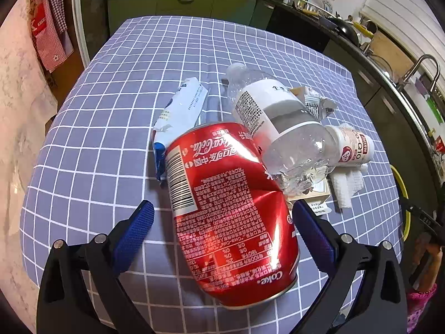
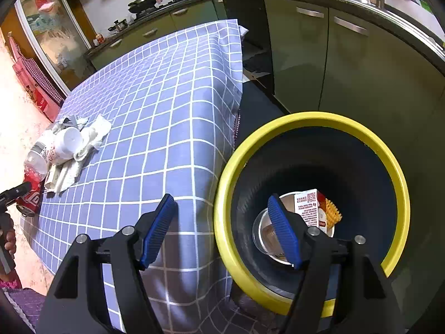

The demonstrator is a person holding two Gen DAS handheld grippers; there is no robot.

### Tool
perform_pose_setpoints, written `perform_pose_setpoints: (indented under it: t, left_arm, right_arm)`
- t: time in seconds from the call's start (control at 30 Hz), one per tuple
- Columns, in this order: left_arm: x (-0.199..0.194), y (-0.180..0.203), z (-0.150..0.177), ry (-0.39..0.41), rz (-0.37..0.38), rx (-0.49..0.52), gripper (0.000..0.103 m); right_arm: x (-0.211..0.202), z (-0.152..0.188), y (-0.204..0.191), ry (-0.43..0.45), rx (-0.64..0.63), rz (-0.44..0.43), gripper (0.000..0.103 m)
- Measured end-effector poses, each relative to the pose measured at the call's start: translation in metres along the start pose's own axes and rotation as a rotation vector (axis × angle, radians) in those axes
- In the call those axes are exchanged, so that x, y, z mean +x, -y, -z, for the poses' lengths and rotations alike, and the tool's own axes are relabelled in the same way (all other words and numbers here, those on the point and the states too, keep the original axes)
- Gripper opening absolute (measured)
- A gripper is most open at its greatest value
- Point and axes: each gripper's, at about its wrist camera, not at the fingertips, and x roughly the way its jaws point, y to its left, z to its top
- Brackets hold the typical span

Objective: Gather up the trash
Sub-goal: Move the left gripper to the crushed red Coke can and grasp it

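Note:
A dented red Coke can (image 1: 230, 208) lies on its side on the blue checked tablecloth (image 1: 111, 111). My left gripper (image 1: 222, 217) is open and straddles the can: the right pad sits close to it, the left pad stands clear. Behind the can lie a clear plastic bottle (image 1: 278, 128), a white and blue wrapper (image 1: 180, 111), a small white pill bottle (image 1: 353, 147) and a white tissue (image 1: 347, 186). My right gripper (image 2: 222, 200) hangs open and empty over the table's corner and the yellow-rimmed bin (image 2: 400, 183). The bin holds a carton (image 2: 308, 206).
The bin stands on the floor right beside the table edge, in front of green cabinets (image 2: 347, 64). In the right wrist view the trash pile (image 2: 66, 144) sits at the table's left end, with a person's hand (image 2: 8, 239) below it. A crumpled grey wrapper (image 1: 317, 101) lies behind the bottle.

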Motion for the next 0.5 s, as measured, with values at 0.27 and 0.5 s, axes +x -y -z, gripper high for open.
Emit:
perform_pose_setpoints:
  t: [0.27,0.5]
  left_arm:
    - [0.009,0.005,-0.003,-0.026,-0.012,0.012,0.078]
    - [-0.003,-0.001,0.007,-0.021,-0.058,0.053,0.077]
  right_arm:
    - [-0.013,-0.003,-0.007,0.031,-0.018,-0.012,0.067]
    - [-0.016,-0.004,-0.007,0.038,-0.021,-0.018,0.067]
